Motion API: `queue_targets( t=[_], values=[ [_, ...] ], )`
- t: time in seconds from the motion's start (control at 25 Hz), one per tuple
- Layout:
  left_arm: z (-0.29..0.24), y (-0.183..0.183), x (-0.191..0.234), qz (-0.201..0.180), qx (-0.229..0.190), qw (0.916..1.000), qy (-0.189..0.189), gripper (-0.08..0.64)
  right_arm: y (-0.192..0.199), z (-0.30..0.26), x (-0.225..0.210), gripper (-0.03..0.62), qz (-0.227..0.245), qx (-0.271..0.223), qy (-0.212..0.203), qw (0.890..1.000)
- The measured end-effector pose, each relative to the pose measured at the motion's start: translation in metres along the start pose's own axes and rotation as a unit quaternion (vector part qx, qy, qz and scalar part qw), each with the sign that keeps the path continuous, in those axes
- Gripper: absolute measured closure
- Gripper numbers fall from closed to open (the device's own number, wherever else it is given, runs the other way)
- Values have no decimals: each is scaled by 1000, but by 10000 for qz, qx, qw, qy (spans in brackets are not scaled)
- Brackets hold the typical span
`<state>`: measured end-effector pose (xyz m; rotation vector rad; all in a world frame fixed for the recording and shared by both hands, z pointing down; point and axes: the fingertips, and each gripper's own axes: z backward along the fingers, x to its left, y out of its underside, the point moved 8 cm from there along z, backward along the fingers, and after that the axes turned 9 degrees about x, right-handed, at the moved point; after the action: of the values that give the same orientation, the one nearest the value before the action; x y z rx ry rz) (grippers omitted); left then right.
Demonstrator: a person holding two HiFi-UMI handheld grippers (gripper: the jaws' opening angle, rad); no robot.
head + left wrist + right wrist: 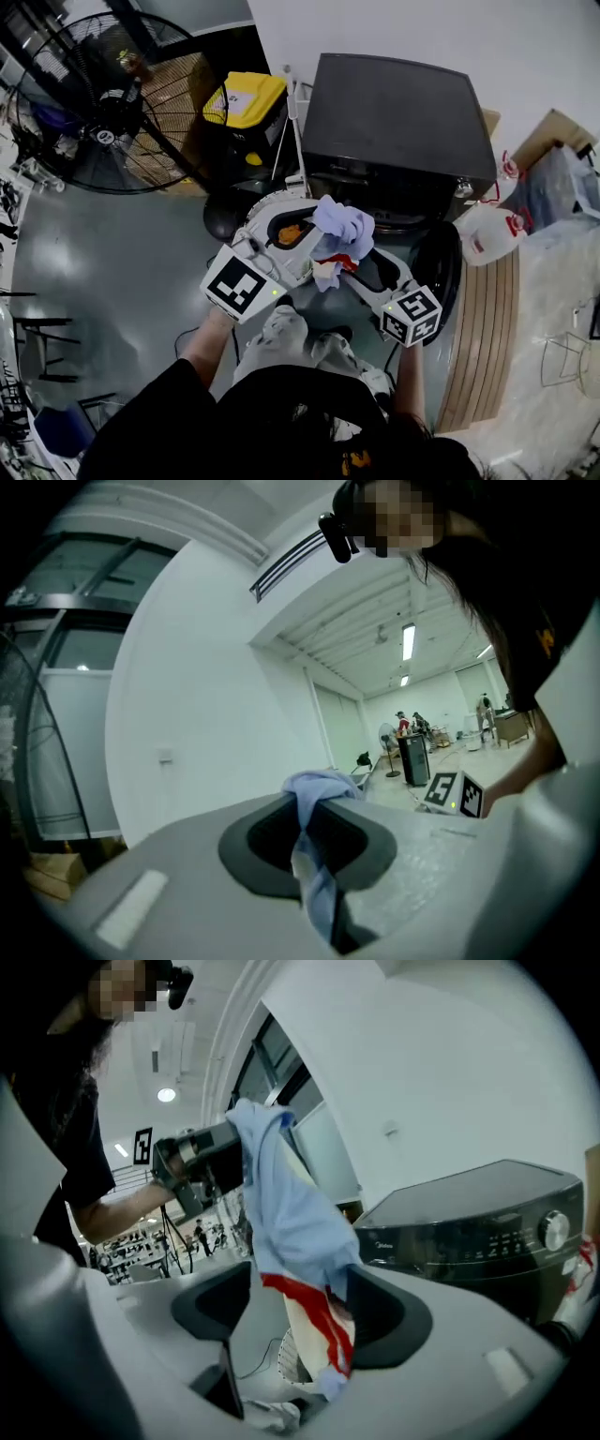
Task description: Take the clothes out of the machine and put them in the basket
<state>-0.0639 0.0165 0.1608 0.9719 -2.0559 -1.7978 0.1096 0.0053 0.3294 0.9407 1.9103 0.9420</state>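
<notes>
Left hand-held gripper (pixel 314 232), right up against its own camera, has its jaws pressed together on a pinched fold of the light blue garment (pixel 319 785). The cloth bunches above the tips and trails down along the seam between the pads.

The right hand-held gripper (pixel 300 1316) stands with its jaws apart. The same garment hangs down between them, its red-and-cream part brushing the inner face of the jaw on the frame's right, but the pads do not press on it.

In the head view both tools meet at mid-frame, the right hand-held gripper (pixel 352 267) coming in from the lower right, with the garment (pixel 342 225) bundled between their tips and held off the floor.

Just under and left of the bundle shows the ribbed rim of a white basket (pixel 267 206). Its lattice also shows low between the right jaws.

Directly above the bundle in the frame is the front edge of the dark washing machine (pixel 394 112), close to the cloth.

Left of the basket the grey floor (pixel 122 253) lies open. The upper left is taken by a large black fan (pixel 94 103), with a yellow-lidded bin (pixel 246 103) between it and the machine. At the right edge a white jug (pixel 489 239) and a wooden slatted panel (pixel 483 328) narrow the room.
</notes>
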Motion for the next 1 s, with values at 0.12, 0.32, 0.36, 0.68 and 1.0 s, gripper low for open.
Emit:
queue_targets(
  t=[0.12,0.32,0.36,0.68,1.0],
  values=[
    [27,-14,24,199,-210,9989,-363,548,6,-36,7,191,408,670,-67,9969],
    [61,-42,50,115,-346,9966,-741,548,34,-100,-3,189,607,1405,321,9877],
    [70,-45,59,92,-394,9960,-798,548,37,-115,-4,192,574,1473,424,9865],
    [134,-16,118,-103,-137,9919,-1259,548,19,-188,16,554,-303,1113,539,9919],
    [164,69,161,-146,883,9858,-1422,548,-44,-205,48,555,-815,127,110,9965]
  ],
)
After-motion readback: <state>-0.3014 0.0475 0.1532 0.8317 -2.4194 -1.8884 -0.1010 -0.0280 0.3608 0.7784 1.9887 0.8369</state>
